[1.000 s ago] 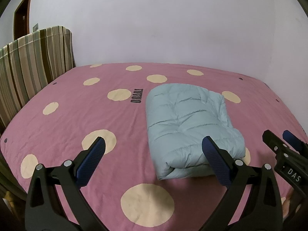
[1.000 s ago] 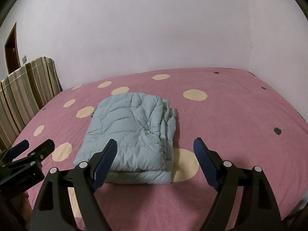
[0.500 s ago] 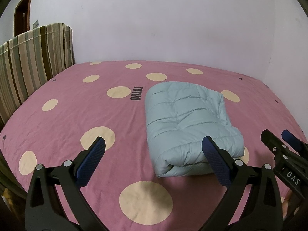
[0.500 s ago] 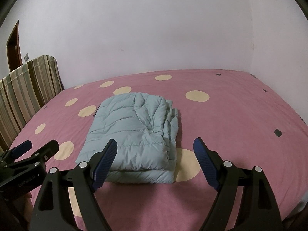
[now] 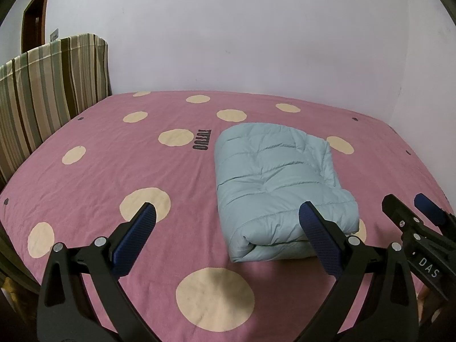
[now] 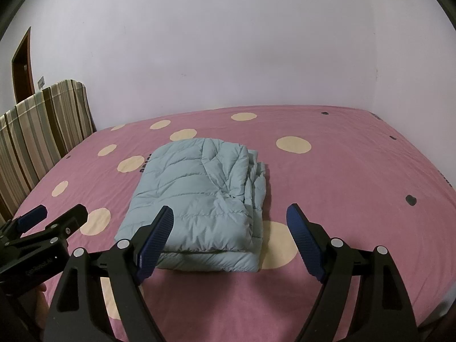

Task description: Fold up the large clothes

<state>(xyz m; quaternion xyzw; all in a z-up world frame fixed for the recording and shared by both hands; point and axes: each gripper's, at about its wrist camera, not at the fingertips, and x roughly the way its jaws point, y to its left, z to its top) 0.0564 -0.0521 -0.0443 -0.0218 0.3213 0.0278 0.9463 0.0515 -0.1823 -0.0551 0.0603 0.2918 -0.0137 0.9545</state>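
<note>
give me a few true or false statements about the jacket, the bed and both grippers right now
1. The light blue puffer jacket lies folded into a compact bundle on the pink spotted bedsheet. True.
2. The right gripper is clamped on the jacket. False: its jaws are wide open with nothing between them.
3. The left gripper is open and holds nothing. True.
4. A striped cushion lies on top of the jacket. False: it stands at the bed's left side, apart from the jacket.
</note>
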